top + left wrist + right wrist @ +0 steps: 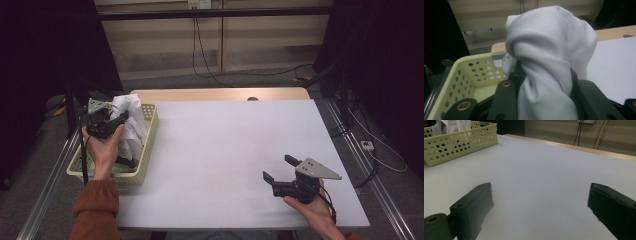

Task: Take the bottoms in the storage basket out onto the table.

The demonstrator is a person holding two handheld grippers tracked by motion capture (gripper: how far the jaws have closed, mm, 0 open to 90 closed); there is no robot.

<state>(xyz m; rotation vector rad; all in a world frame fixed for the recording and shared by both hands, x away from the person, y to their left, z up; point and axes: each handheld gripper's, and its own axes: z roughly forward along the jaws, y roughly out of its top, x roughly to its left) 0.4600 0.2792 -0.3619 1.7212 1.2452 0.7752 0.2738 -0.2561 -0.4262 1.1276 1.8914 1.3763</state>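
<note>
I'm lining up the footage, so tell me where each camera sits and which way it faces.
High view: above the person's side, looking forward and down at the white table; both forearms show.
Left gripper view: on the left gripper, facing the bunched white cloth it clamps.
Right gripper view: on the open right gripper, facing across the table.
All share the pale yellow perforated plastic basket.

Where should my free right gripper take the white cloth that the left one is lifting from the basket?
Take the white cloth on its loose lower drape, below the left gripper, coming from the table side with the open right gripper. The top is bunched in the left jaws, and the yellow basket wall blocks lower approaches.
</note>
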